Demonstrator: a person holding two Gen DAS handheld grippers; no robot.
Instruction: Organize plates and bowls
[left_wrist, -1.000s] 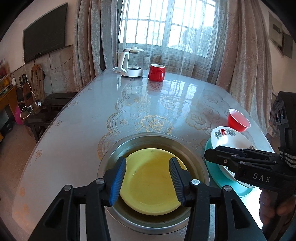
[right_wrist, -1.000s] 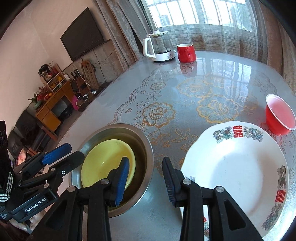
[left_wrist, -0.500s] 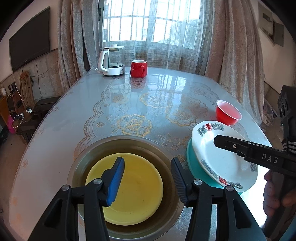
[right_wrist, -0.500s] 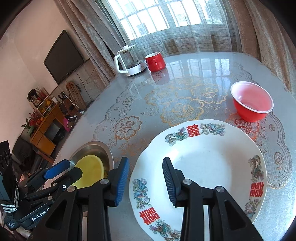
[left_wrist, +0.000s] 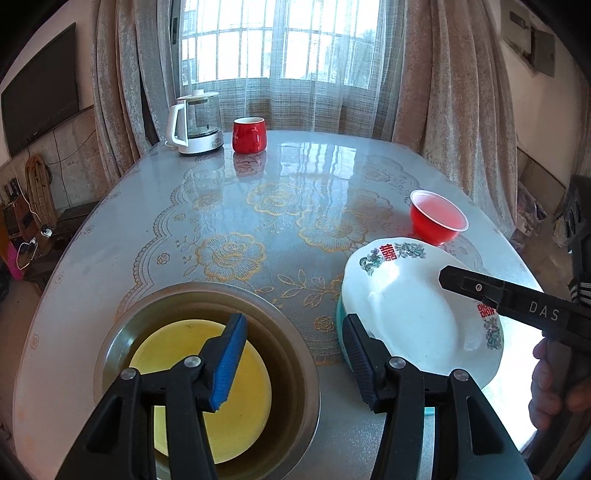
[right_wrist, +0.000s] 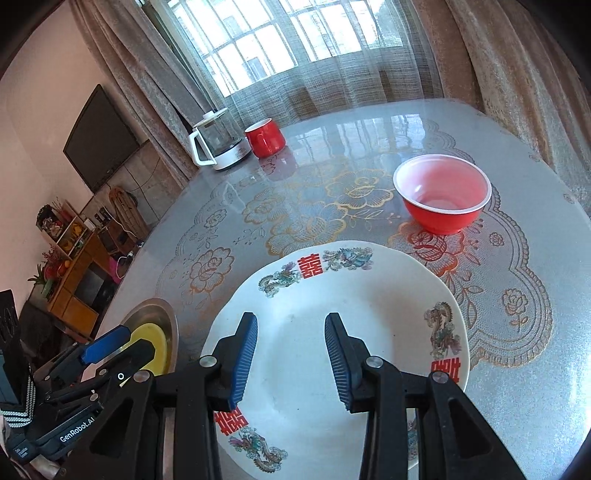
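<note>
A yellow plate (left_wrist: 229, 391) lies inside a steel bowl (left_wrist: 288, 332) at the table's near left. A white plate with red characters (left_wrist: 410, 314) rests on a teal plate (left_wrist: 341, 325) to its right; it also shows in the right wrist view (right_wrist: 369, 314). A red bowl (right_wrist: 443, 199) stands beyond it. My left gripper (left_wrist: 291, 354) is open and empty, above the gap between steel bowl and white plate. My right gripper (right_wrist: 291, 354) is open and empty, over the white plate's near part.
A glass kettle (left_wrist: 194, 123) and a red mug (left_wrist: 249, 134) stand at the table's far end by the curtained window. The table's near edge is close under both grippers. A TV (right_wrist: 99, 140) and shelves (right_wrist: 70, 258) are off to the left.
Both grippers have swung right: the left from over the yellow plate toward the bowl's right rim, the right from beside the steel bowl to over the white plate. Both stayed open.
</note>
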